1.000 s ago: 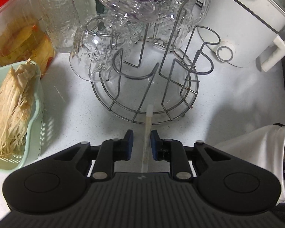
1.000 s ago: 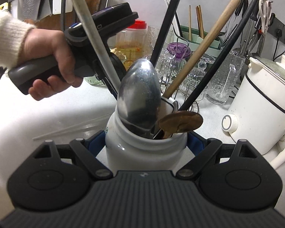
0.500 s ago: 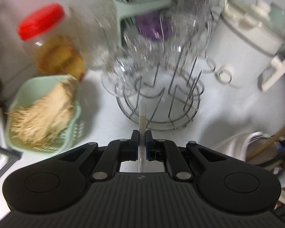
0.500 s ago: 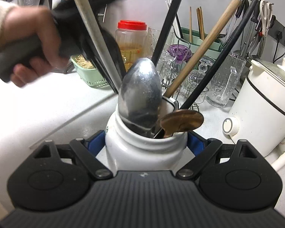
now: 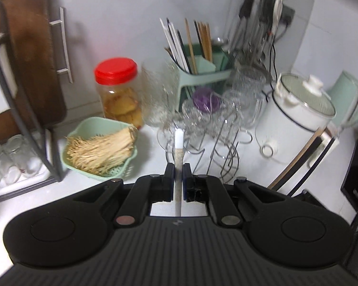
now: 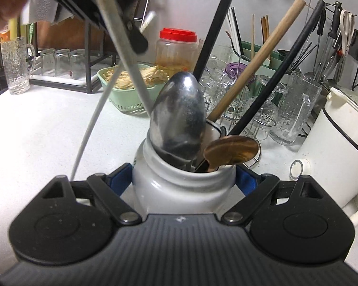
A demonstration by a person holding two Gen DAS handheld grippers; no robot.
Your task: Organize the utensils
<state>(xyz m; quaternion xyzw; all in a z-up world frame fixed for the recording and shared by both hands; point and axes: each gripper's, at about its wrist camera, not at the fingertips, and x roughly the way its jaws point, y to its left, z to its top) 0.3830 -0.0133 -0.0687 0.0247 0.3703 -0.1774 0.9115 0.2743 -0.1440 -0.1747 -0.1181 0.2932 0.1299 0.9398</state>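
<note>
Between the pads of our left gripper we had a thin white chopstick pinched, jaws nearly closed on it, its tip sticking out toward 12 o'clock. We held it near one end, probably so the long free part could hang clear and be steered into a holder. From the right wrist camera that gripper sat high at 10 o'clock, above the counter, and the chopstick slanted down from it toward 7 o'clock, off the surface.

Our right gripper had its pads against both sides of the white jar; the jaws were opening a little, but the jar sat between them, pads touching as far as we could tell. We judged that hold was there to steady the jar while something got dropped in. The jar already carried a metal spoon, a brown spoon, a wooden handle and two black handles, all leaning outward, so space at the mouth was tight.

At 12 o'clock in the left view stood a green chopstick holder with other chopsticks upright in it, behind the glass rack. Whether the white chopstick was meant for that holder or the jar, we could not tell.
</note>
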